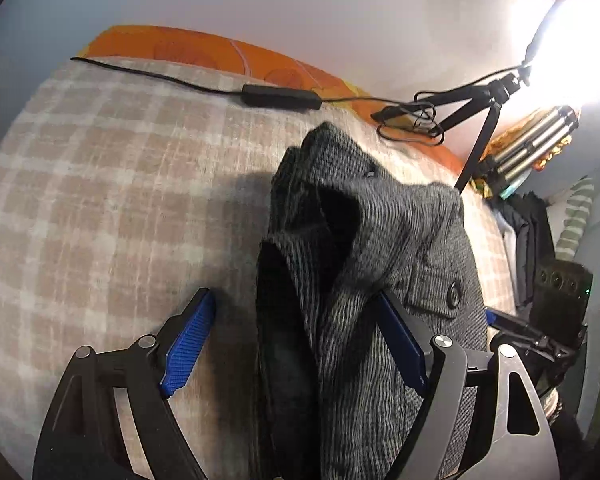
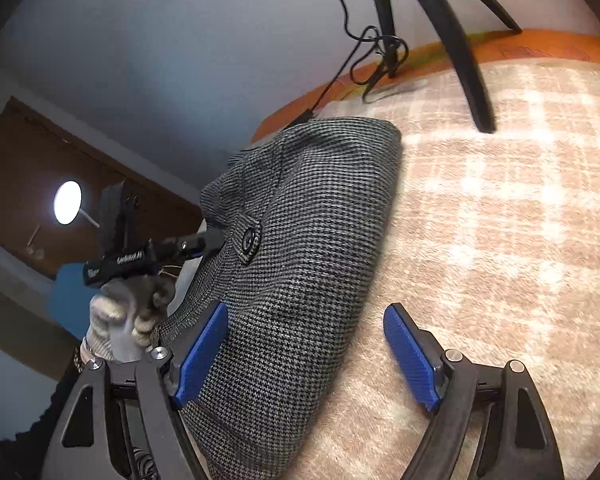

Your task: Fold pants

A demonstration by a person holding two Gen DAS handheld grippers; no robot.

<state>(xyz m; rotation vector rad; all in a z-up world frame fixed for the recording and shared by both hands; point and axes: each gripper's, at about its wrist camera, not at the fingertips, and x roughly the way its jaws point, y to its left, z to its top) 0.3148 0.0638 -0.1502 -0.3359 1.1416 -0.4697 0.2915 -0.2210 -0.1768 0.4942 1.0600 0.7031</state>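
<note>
Pants [image 1: 364, 280] of dark grey houndstooth weave lie bundled on a beige checked blanket [image 1: 100, 184], fuzzy in texture; their long axis runs away from the left wrist camera, toward the orange sheet [image 1: 220, 52] by the wall. In that view the left gripper [image 1: 296, 344] has its jaws spread wide, blue ribbed pads on either side of the cloth, the right pad touching the fabric near a round dark button [image 1: 454, 294]. A black cable with an oblong box [image 1: 280, 98] crosses the blanket behind. In the right wrist view the right gripper [image 2: 304, 356] is likewise spread apart, its left pad over the pants' edge, its right pad above bare blanket. Black tripod legs [image 2: 456, 40] stand beyond.
</note>
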